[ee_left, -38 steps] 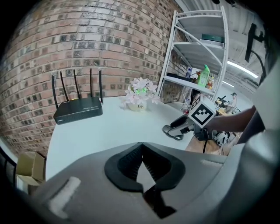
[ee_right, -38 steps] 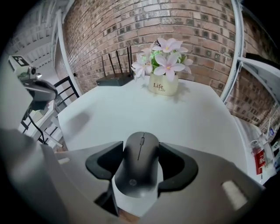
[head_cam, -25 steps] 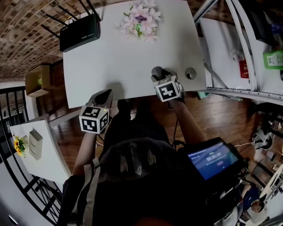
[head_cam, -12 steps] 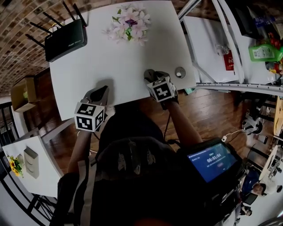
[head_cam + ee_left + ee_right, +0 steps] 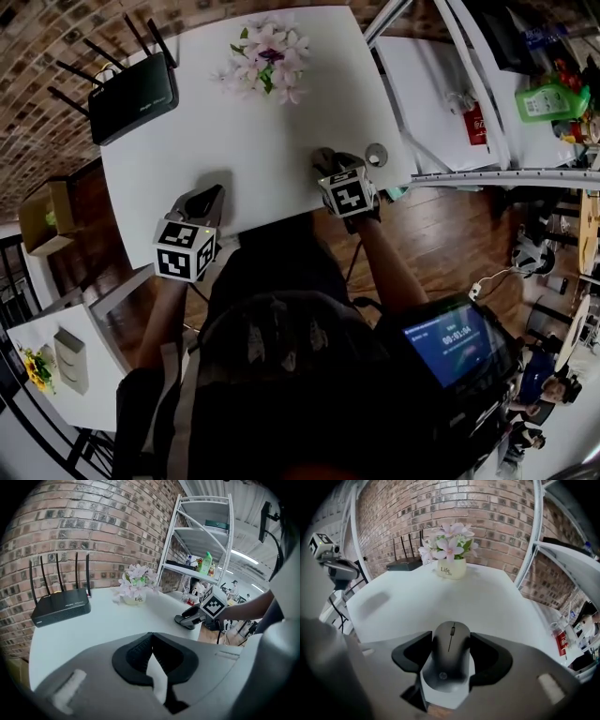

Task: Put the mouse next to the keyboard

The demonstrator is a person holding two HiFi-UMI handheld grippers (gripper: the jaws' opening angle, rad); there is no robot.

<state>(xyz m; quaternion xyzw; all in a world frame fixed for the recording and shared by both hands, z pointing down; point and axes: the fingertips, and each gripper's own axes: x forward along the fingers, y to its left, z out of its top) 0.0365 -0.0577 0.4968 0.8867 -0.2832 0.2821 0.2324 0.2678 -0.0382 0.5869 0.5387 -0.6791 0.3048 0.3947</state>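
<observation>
White surface (image 5: 253, 131) with router (image 5: 131, 94) and potted flowers (image 5: 265, 58): mouse (image 5: 450, 660) was clamped in right tool (image 5: 328, 162) at the near edge, left tool (image 5: 211, 197) closed on nothing, no keyboard visible, placement apparently outstanding.

The mouse (image 5: 451, 660) is dark grey and matte, with a scroll wheel and a round logo. It sits level, clasped between the fingers (image 5: 411, 655) of the right gripper (image 5: 451, 640), nose toward the flower pot (image 5: 451, 568), well apart from it.
</observation>
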